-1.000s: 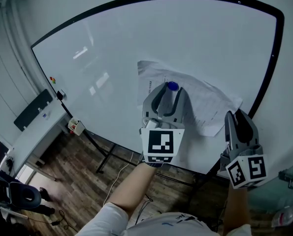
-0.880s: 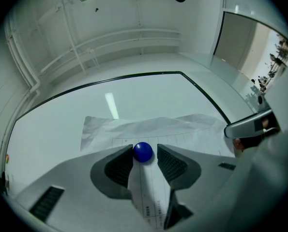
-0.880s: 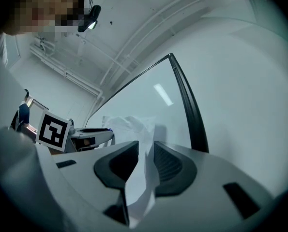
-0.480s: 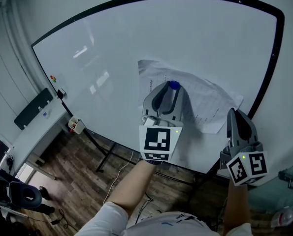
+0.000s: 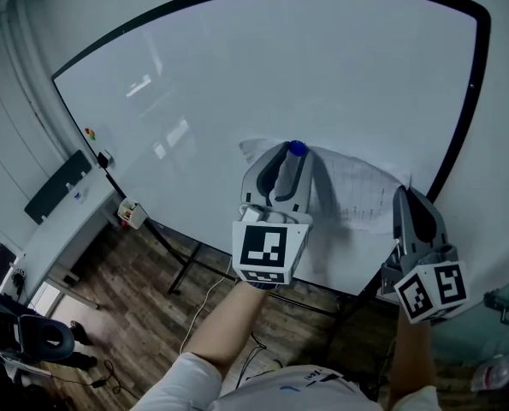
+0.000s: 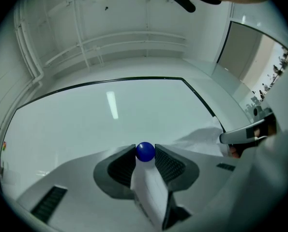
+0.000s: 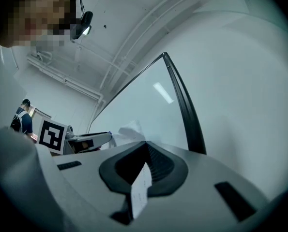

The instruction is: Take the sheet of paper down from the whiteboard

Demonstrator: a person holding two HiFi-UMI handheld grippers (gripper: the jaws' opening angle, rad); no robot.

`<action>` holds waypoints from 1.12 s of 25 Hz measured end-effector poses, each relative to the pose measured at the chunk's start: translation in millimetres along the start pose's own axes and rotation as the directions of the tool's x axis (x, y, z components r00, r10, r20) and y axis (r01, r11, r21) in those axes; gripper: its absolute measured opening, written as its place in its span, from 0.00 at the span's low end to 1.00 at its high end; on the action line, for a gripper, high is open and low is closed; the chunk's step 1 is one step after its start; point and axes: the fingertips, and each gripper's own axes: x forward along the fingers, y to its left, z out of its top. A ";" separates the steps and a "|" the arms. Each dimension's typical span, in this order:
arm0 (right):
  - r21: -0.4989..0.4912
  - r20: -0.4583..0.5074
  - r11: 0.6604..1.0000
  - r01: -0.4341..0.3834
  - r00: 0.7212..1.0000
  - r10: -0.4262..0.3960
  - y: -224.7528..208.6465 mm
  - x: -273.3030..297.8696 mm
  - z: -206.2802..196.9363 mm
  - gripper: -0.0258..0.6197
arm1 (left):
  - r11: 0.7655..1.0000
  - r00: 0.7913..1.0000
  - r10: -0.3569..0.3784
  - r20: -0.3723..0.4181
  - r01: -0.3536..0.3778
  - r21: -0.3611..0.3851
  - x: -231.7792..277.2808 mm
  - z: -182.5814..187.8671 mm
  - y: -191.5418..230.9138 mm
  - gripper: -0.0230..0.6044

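Observation:
A printed sheet of paper (image 5: 363, 192) lies against the whiteboard (image 5: 237, 84) at its lower right. A round blue magnet (image 5: 298, 148) sits at the sheet's upper left. My left gripper (image 5: 290, 157) is shut on that magnet; in the left gripper view the blue magnet (image 6: 145, 151) is pinched between both pads, with paper (image 6: 152, 193) running down between the jaws. My right gripper (image 5: 411, 200) is at the sheet's lower right edge. In the right gripper view the jaws (image 7: 146, 146) are shut on a strip of the paper (image 7: 140, 187).
The board's black frame (image 5: 468, 101) runs just beside my right gripper. A small holder (image 5: 133, 219) hangs at the board's lower left, with tiny magnets (image 5: 90, 133) above it. A desk (image 5: 57, 229), a chair (image 5: 32, 341) and wooden floor (image 5: 143, 298) lie below left.
The left jaws have closed on the blue magnet. The sheet's upper left corner, which stood above the magnet, now sits level with it. The right gripper has kept still.

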 end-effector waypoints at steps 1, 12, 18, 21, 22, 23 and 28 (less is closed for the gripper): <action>-0.002 -0.007 1.000 -0.005 1.000 0.005 0.6 -0.2 -1.3 0.06 | 1.000 1.000 -0.002 -0.001 0.002 -0.003 -2.0 0.8 -1.6 0.25; -0.073 -0.161 0.993 -0.095 0.984 0.082 17.1 -25.3 -51.2 0.06 | 0.999 0.993 0.017 -0.115 -0.021 -0.037 -54.2 -34.0 -28.5 0.25; -0.049 -0.224 0.990 -0.130 0.968 0.116 24.3 -45.2 -77.0 0.06 | 0.998 0.984 0.031 -0.175 -0.042 -0.057 -90.1 -49.6 -44.2 0.25; -0.024 -0.248 0.990 -0.138 0.960 0.127 32.2 -53.6 -93.2 0.06 | 0.997 0.982 0.027 -0.188 -0.040 -0.070 -107.7 -53.3 -46.7 0.25; -0.019 -0.256 0.990 -0.140 0.958 0.131 37.0 -57.2 -99.6 0.06 | 0.997 0.982 0.026 -0.189 -0.040 -0.073 -115.2 -54.8 -46.2 0.25; -0.015 -0.264 0.990 -0.142 0.955 0.133 42.5 -61.2 -105.4 0.06 | 0.996 0.981 0.025 -0.191 -0.040 -0.076 -123.1 -56.1 -45.6 0.25; -0.010 -0.293 0.992 -0.129 0.948 0.120 69.2 -82.0 -119.8 0.06 | 0.995 0.977 -0.009 -0.211 -0.012 -0.101 -161.5 -64.8 -48.4 0.25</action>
